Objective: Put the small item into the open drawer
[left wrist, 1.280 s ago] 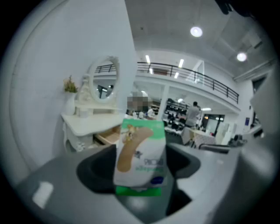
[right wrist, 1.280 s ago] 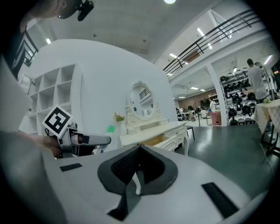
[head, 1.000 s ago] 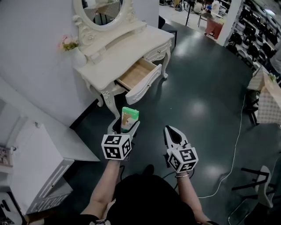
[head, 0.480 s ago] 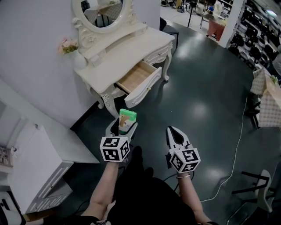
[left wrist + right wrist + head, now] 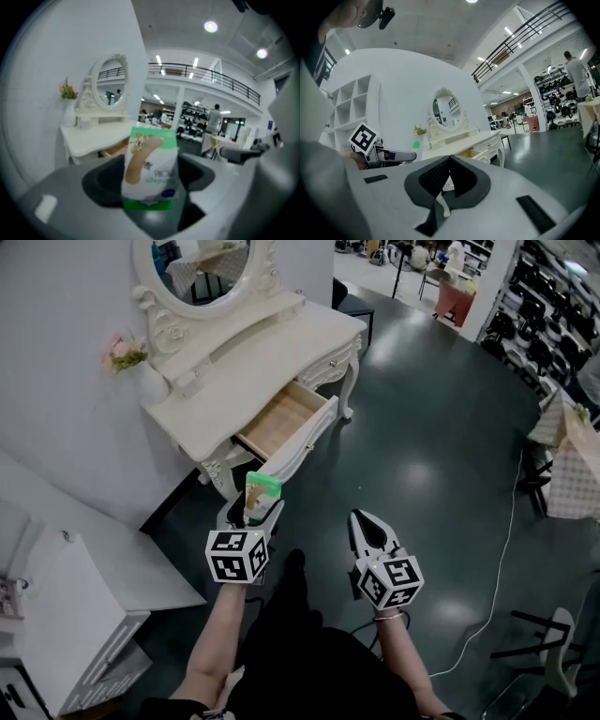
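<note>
My left gripper [image 5: 253,514] is shut on a small white and green packet [image 5: 262,493], which stands upright between the jaws. In the left gripper view the packet [image 5: 150,169] fills the middle, with a tan shape printed on it. The open wooden drawer [image 5: 281,421] of the cream dressing table [image 5: 262,343] lies just ahead of that gripper, beyond the packet. My right gripper [image 5: 366,522] hangs over the dark floor to the right, jaws together and nothing held; its own view shows the jaws [image 5: 449,169] meeting.
An oval mirror [image 5: 199,266] and a vase of flowers [image 5: 131,362] stand on the dressing table. A white cabinet [image 5: 66,615] is at the lower left. A cable [image 5: 502,568] runs over the dark floor [image 5: 431,456] at right, near chairs and a table.
The view has closed in on the dressing table, and the left gripper with the packet now sits nearer the open drawer. The right gripper keeps its place beside it.
</note>
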